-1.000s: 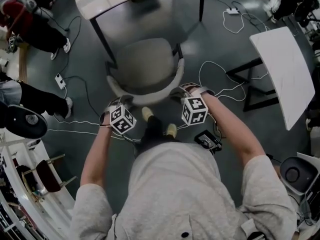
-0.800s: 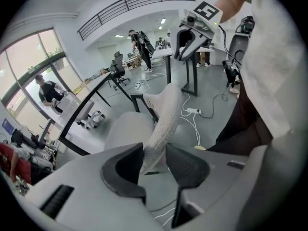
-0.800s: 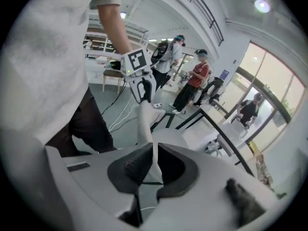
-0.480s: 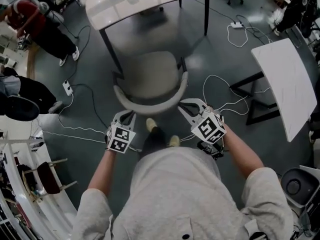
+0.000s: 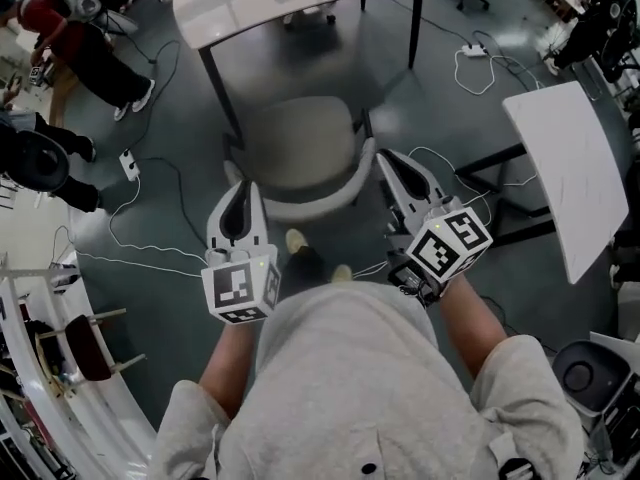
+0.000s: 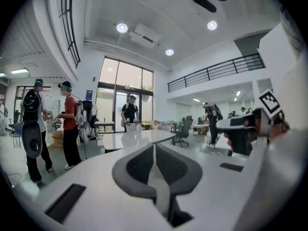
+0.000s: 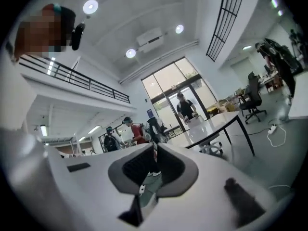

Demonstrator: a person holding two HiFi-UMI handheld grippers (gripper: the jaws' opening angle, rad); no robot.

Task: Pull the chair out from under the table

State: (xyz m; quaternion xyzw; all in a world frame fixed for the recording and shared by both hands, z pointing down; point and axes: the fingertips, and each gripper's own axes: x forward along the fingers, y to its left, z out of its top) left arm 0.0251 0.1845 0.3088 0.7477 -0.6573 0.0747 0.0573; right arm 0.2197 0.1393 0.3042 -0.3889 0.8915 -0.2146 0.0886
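Observation:
The grey chair [image 5: 298, 151] stands in front of the white table [image 5: 270, 3], its seat mostly out from under the tabletop and its curved backrest [image 5: 305, 208] toward me. My left gripper [image 5: 241, 192] hovers raised by the backrest's left end, shut and empty. Raised by the backrest's right end is my right gripper [image 5: 391, 160], also shut and empty. Neither touches the chair. In the left gripper view the left gripper [image 6: 154, 150] points level at the table [image 6: 137, 137] with its jaws together. The right gripper [image 7: 155, 149] shows its jaws together too, pointing across the room.
A second white table [image 5: 572, 158] on a black frame stands at the right. White cables [image 5: 440, 168] and a power strip [image 5: 470, 23] lie on the dark floor. Other people [image 5: 90, 43] stand at the left. My feet [image 5: 315, 258] are just behind the chair.
Both grippers have come off the chair's backrest, risen toward the camera and rolled, with their jaws closing. The chair stays where it was pulled to.

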